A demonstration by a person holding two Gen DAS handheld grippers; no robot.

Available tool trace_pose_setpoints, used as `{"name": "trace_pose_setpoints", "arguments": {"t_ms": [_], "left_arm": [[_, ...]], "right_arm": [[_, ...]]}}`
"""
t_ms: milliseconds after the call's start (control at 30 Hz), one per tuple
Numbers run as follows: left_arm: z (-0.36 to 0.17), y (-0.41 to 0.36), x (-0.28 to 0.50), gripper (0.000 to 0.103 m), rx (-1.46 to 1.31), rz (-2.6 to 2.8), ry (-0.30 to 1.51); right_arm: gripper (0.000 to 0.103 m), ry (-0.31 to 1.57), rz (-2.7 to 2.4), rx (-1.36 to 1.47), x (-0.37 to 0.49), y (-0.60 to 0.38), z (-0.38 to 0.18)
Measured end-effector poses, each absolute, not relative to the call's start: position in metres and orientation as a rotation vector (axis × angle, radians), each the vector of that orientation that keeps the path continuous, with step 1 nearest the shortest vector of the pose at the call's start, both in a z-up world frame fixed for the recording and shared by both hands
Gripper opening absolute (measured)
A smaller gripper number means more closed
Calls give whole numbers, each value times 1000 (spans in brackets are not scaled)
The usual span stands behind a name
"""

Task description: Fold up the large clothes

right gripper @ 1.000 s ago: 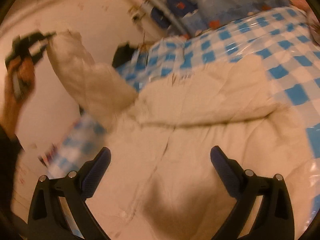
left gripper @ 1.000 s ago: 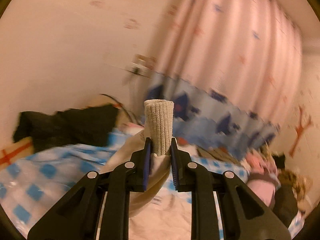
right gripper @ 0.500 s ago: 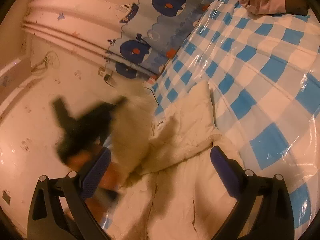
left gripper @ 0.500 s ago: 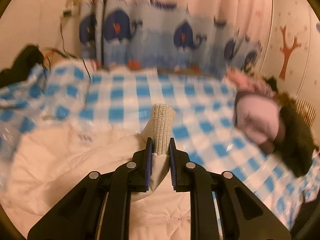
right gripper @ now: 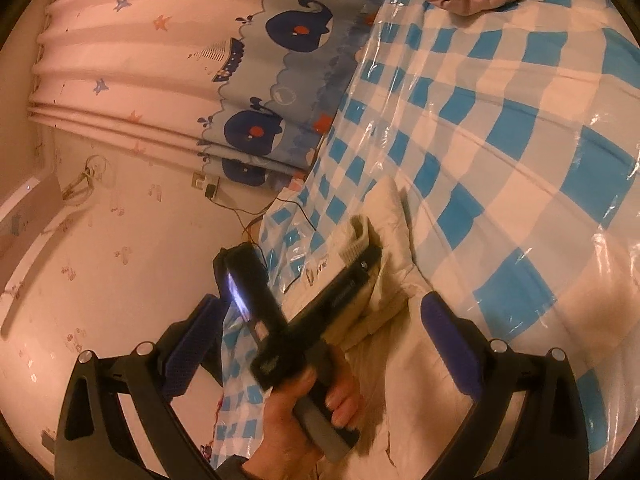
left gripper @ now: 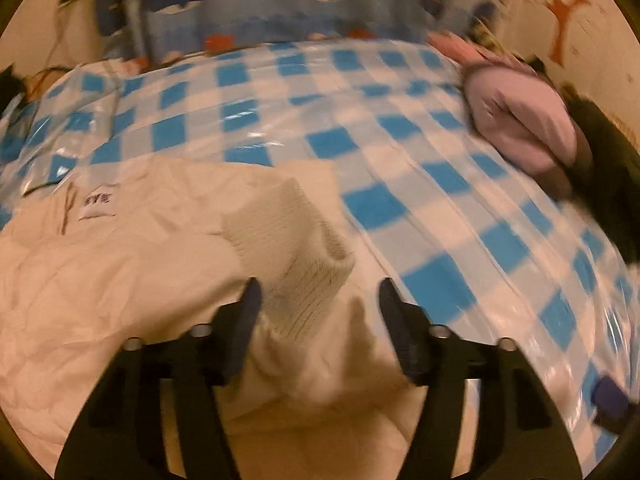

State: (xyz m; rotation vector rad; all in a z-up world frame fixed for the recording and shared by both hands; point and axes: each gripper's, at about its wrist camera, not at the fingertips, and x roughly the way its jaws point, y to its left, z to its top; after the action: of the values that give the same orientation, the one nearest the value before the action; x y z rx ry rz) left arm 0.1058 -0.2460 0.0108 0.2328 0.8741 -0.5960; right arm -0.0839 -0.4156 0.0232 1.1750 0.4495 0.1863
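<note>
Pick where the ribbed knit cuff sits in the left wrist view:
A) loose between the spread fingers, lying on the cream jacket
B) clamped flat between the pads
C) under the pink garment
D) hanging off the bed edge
A: the ribbed cuff lies between the left gripper's spread fingers with a gap at the right pad, resting on the cream jacket; the jaws are opening.

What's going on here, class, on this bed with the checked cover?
A person with a handheld gripper in each hand is folding a cream padded jacket on the blue-checked cover. The left gripper has laid the sleeve across the jacket body; its jaws are opening, with the ribbed cuff lying loose between them. The right gripper is open and holds nothing. A pink garment lies at the far side.
</note>
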Motion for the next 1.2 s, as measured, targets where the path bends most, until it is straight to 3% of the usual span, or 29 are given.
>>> {"name": "trace_pose_setpoints", "arguments": {"t_ms": [100,200,333,433,533,567,767,933,1200], "left_arm": [[38,-228,93,61,185,-656,857],[74,-185,92,72,89,-643,774],[94,-111,124,77,-53,-492,713],[59,-68,163,77,-161,-380,817],[-21,-74,192,77,-14,-322,1082],[-27,-78,188,77,43,-324,1060],[35,-45,144,77,8,-395,966],[85,95,62,87,-43,-314,949],[40,284,-65,88,-272,-150,1136]], "right_arm": [[96,439,175,1205,-86,-423,19],[96,437,169,1234,-87,-427,15],[96,448,185,1203,-84,-420,19],[96,466,194,1156,-79,-411,23],[96,500,192,1111,-72,-401,21],[96,514,188,1098,-70,-397,20],[96,560,149,999,-64,-394,20],[96,637,123,938,-62,-399,15],[96,883,162,745,-134,-383,5]]}}
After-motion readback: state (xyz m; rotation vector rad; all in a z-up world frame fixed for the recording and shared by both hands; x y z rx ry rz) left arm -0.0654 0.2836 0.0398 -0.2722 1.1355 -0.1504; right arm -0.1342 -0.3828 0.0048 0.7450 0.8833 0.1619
